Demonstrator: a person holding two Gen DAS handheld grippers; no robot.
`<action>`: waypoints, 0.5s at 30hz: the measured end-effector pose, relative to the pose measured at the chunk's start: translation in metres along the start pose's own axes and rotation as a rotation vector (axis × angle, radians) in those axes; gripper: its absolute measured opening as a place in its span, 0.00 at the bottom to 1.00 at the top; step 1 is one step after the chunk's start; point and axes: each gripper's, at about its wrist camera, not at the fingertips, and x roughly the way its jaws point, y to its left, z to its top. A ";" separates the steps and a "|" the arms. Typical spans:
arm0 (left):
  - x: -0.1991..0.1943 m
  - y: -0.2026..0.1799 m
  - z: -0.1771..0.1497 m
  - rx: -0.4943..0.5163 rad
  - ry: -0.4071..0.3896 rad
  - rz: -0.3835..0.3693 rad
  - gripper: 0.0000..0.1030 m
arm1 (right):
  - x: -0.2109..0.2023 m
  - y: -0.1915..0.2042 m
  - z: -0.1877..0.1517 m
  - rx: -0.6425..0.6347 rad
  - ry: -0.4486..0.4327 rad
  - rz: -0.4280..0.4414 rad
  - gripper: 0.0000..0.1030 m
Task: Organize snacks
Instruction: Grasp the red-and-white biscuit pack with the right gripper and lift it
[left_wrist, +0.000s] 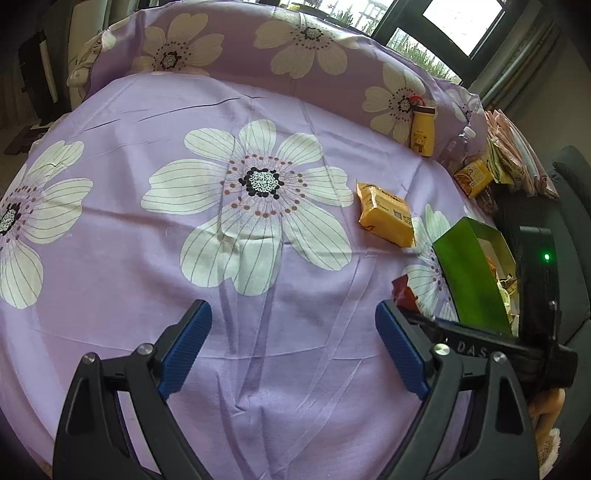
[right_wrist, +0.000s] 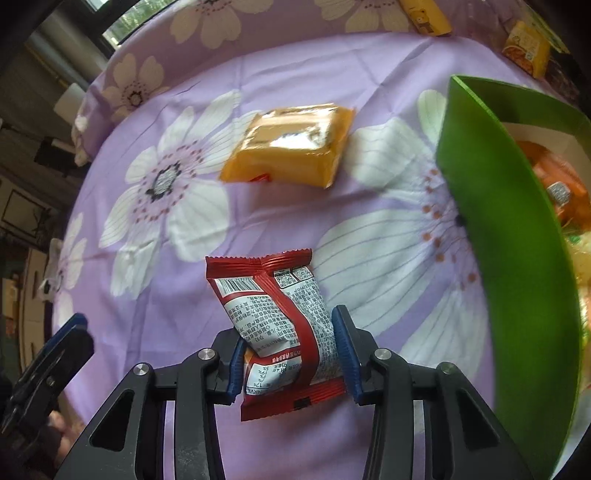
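Note:
A red snack packet (right_wrist: 280, 332) lies on the purple flowered cloth, and my right gripper (right_wrist: 291, 354) is shut on it, both blue pads pressing its sides. Only a red corner of the packet (left_wrist: 404, 295) shows in the left wrist view. An orange snack pack (right_wrist: 291, 147) (left_wrist: 386, 214) lies farther out on the cloth. The green box (right_wrist: 491, 206) (left_wrist: 469, 273) stands to the right, with several wrapped snacks inside. My left gripper (left_wrist: 293, 347) hangs open over bare cloth, nothing between its fingers; one of its fingers (right_wrist: 64, 332) shows at the left of the right wrist view.
A yellow bear-printed bottle (left_wrist: 423, 134), a clear plastic bottle (left_wrist: 456, 147) and a small orange carton (left_wrist: 474, 177) stand at the far right against the flowered cushion (left_wrist: 295, 40). Folded pink cloths (left_wrist: 517, 147) lie beyond them. Windows are at the back.

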 end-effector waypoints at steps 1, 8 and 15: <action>-0.001 0.002 0.001 -0.009 -0.008 0.001 0.88 | 0.002 0.006 -0.003 -0.004 0.013 0.040 0.43; 0.003 0.010 0.000 -0.051 0.001 0.004 0.88 | -0.009 0.004 -0.013 0.029 -0.031 0.131 0.48; 0.020 -0.003 -0.008 -0.036 0.073 -0.030 0.87 | -0.039 -0.002 -0.010 0.032 -0.131 0.203 0.63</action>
